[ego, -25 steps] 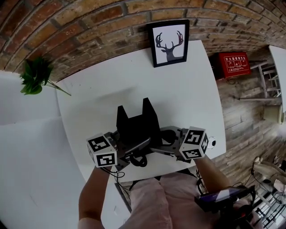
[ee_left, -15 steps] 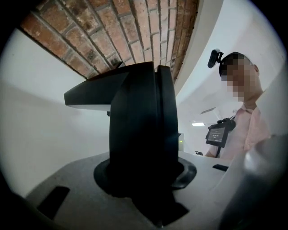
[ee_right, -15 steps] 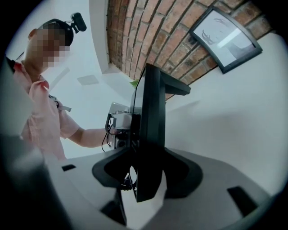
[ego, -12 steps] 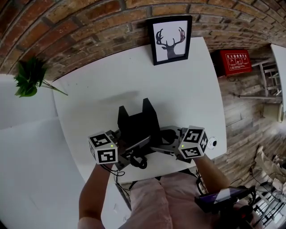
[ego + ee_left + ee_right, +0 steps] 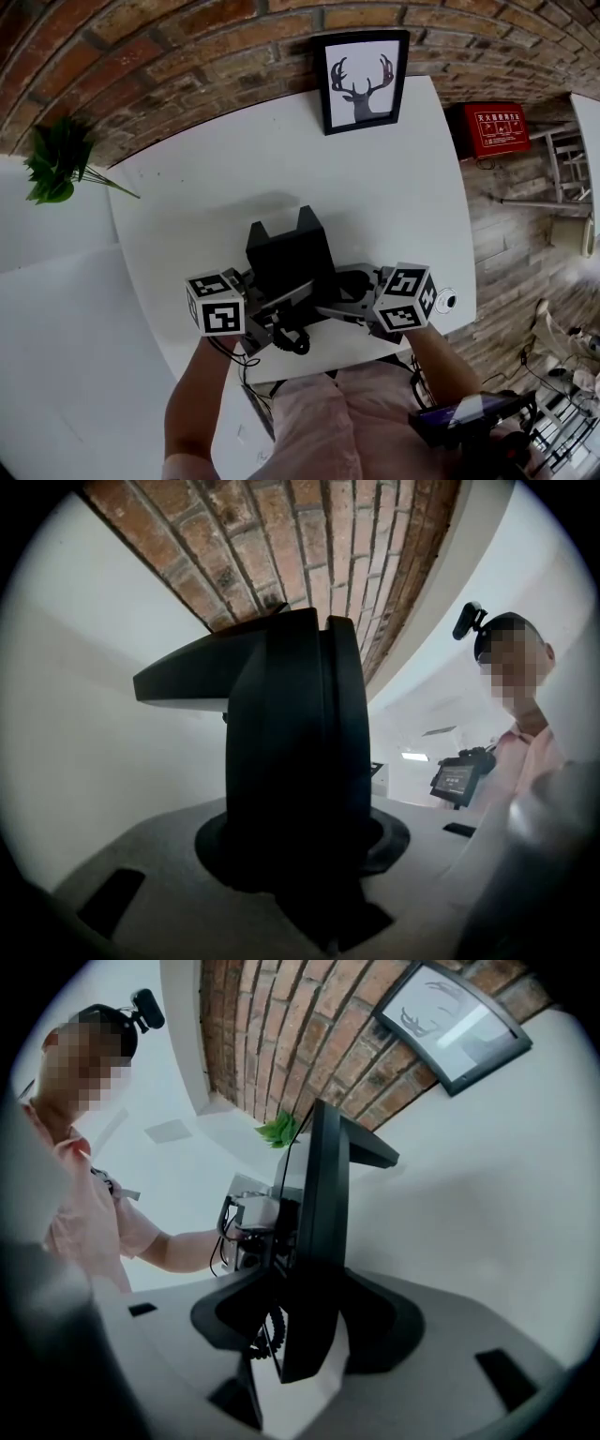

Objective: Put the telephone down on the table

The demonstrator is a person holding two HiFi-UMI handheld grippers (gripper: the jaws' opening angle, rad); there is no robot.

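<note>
White table [image 5: 394, 187] spreads out below, and down at its six o'clock edge the set-down looks to be in its closing beat. Left gripper [image 5: 277, 309] comes in from eight o'clock of the telephone [image 5: 289, 258], jaws narrow and clamped on the black body, which fills its own view between the pads. Right gripper [image 5: 333, 305] sits at four o'clock, jaws opening. The telephone's thin edge stands between them with a sliver of white beside it, so those pads look clear of it. Coiled cord [image 5: 292, 339] loops at six o'clock, toward the person. Whether the base is fully seated I can't tell. Next move, by my reading: make sure it rests, release the left jaws, and back both grippers out sideways without snagging that cord. Farther off, at twelve o'clock, a framed deer picture [image 5: 361, 80] leans against the brick wall [image 5: 187, 66].
</note>
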